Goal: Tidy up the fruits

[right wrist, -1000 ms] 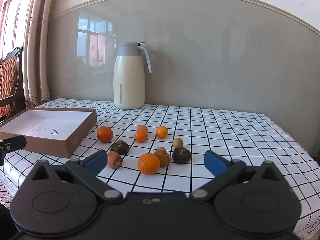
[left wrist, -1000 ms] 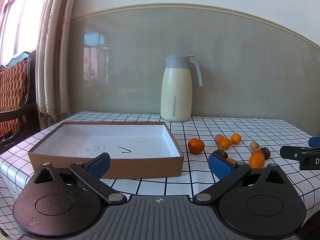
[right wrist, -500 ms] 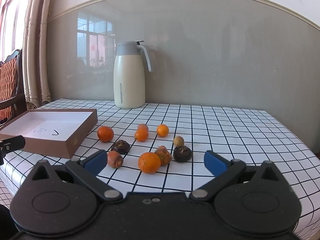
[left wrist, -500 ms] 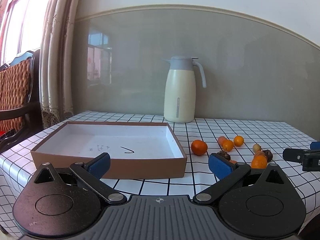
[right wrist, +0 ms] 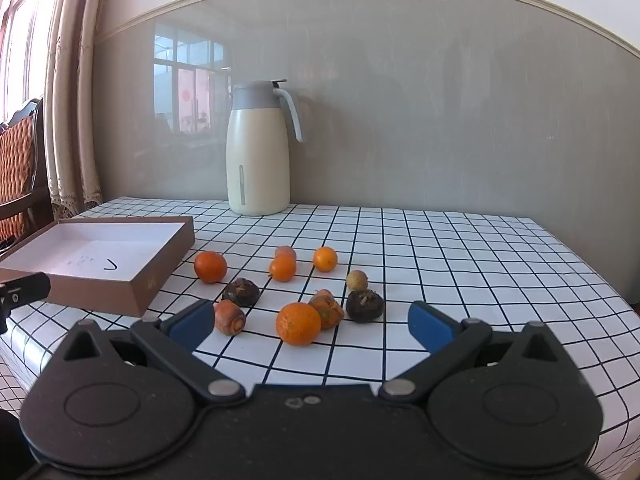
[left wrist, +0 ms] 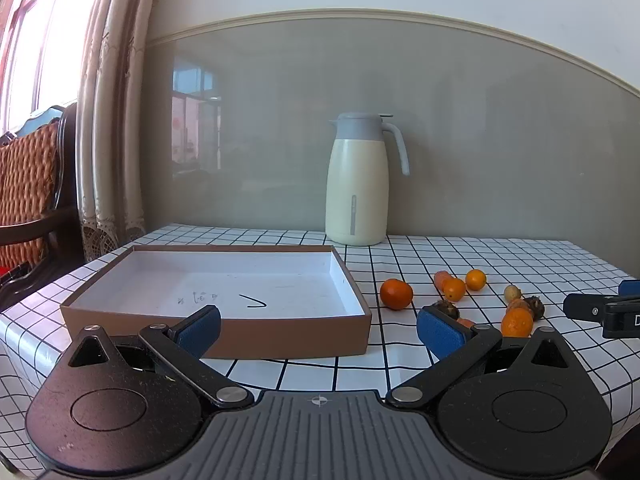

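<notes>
Several pieces of produce lie loose on the checked tablecloth: a large orange (right wrist: 298, 323), a mandarin (right wrist: 210, 267), two small oranges (right wrist: 282, 269), carrot stubs (right wrist: 229, 317), two dark round ones (right wrist: 364, 306) and a small yellow one (right wrist: 356, 280). A shallow brown box (left wrist: 216, 322) with a white, empty inside sits to their left. My left gripper (left wrist: 318, 330) hovers open at the box's near edge. My right gripper (right wrist: 311, 326) hangs open just before the large orange, holding nothing.
A cream thermos jug (right wrist: 258, 172) stands at the back by the grey wall. A wicker-backed chair (left wrist: 28, 184) and curtains (left wrist: 110, 120) are off the table's left side. The checked cloth (right wrist: 460, 248) right of the fruit is bare.
Both grippers have drifted slightly; the box and fruit sit a little further right in the left wrist view. Nothing has been picked up and both stay open.
</notes>
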Motion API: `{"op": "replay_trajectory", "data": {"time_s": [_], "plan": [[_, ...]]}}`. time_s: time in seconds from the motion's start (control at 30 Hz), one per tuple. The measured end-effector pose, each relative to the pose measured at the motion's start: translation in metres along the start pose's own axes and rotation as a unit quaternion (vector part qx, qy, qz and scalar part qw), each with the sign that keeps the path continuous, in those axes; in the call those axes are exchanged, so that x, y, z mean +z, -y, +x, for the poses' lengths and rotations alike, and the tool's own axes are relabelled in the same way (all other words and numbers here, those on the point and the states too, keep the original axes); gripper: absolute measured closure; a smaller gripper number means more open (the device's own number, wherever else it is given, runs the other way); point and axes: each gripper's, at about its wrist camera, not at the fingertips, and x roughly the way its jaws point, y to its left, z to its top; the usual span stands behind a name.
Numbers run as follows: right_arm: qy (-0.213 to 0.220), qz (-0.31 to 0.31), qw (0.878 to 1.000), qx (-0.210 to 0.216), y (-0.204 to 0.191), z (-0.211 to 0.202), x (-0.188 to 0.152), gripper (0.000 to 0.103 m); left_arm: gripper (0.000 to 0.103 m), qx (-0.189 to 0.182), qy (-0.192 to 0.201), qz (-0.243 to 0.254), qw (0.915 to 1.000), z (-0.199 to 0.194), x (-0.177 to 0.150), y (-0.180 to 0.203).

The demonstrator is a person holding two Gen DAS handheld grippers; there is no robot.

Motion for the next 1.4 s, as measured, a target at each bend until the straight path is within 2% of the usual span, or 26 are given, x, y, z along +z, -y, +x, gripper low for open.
{"op": "replay_trajectory", "data": {"time_s": [1.4], "plan": [[0.0,-0.002,1.0,0.001,-0.001,-0.0003,-0.0012,0.006,0.0,0.004,-0.002,0.001,1.0,0.0012,-0.0006,0.0005]]}}
